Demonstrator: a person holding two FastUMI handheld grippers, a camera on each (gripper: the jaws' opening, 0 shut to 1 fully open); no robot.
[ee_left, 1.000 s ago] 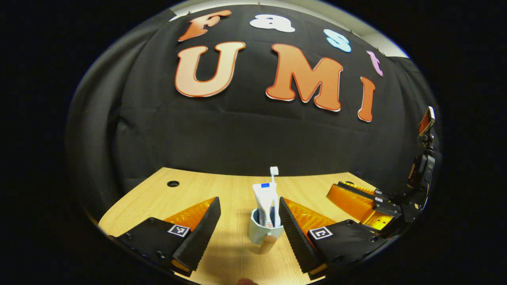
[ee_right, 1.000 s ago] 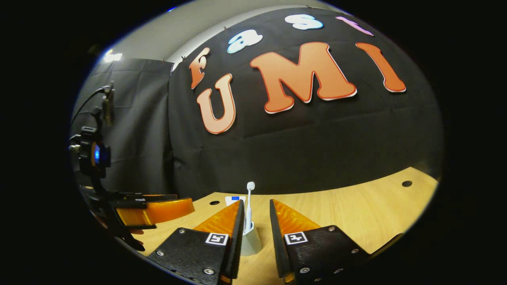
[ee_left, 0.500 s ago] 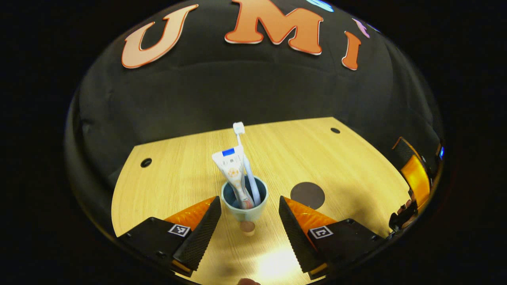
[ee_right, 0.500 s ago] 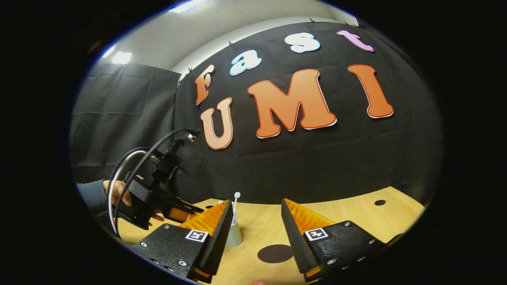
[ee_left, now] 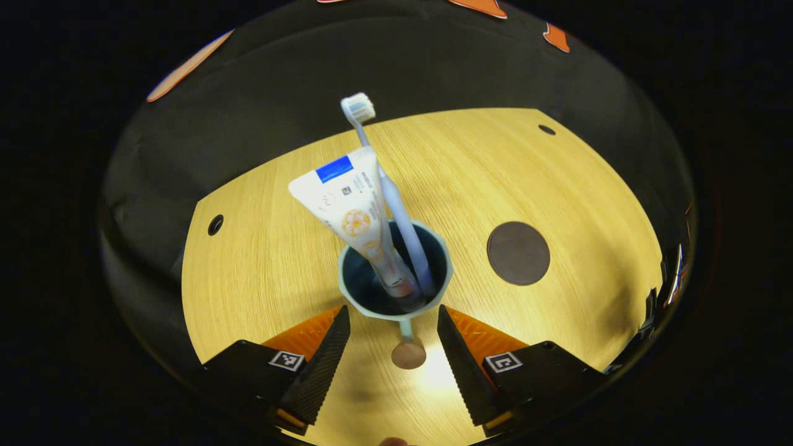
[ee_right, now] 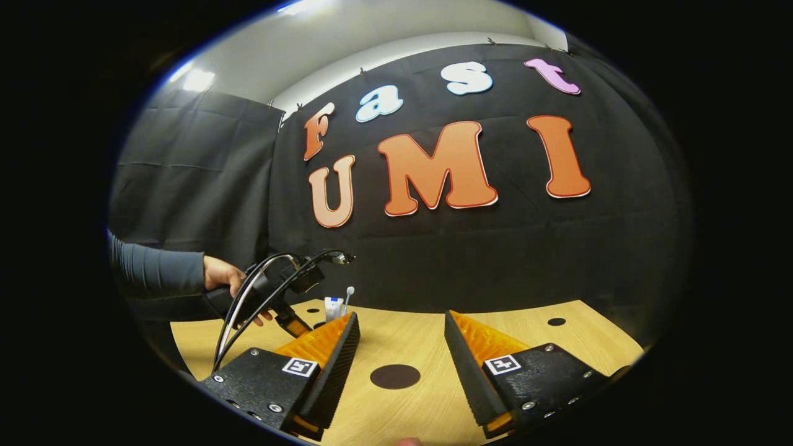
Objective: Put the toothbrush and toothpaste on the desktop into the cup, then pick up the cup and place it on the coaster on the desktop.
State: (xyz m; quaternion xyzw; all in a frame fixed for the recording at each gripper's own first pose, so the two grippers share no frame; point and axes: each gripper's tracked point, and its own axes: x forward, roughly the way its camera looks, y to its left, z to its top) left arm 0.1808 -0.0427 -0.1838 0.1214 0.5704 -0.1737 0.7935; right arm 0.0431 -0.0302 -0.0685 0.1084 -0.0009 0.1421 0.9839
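Observation:
A pale cup (ee_left: 354, 295) with a dark inside stands on the wooden desktop (ee_left: 260, 272). A white toothpaste tube (ee_left: 350, 207) and a toothbrush (ee_left: 396, 214) lean in it. Its handle (ee_left: 407, 353) points back between the fingers of my left gripper (ee_left: 392, 311), which hovers open just above and behind the cup. A dark round coaster (ee_left: 518, 253) lies to the cup's right. In the right gripper view, my right gripper (ee_right: 401, 316) is open over the coaster (ee_right: 394, 376). Farther left, a hand (ee_right: 222, 277) holds the left gripper (ee_right: 291, 319) by the toothpaste (ee_right: 333, 306) and toothbrush (ee_right: 349, 292).
Small round holes sit in the desktop at the far left (ee_left: 215, 224) and far right (ee_left: 546, 129). The black cloth wall (ee_right: 471, 248) closes off the back edge. A grey sleeve (ee_right: 155, 269) reaches in from the left in the right gripper view.
The left gripper rose, tilted down and came closer over the cup. The right gripper opened wide and drew back to the right, away from the cup and toothbrush.

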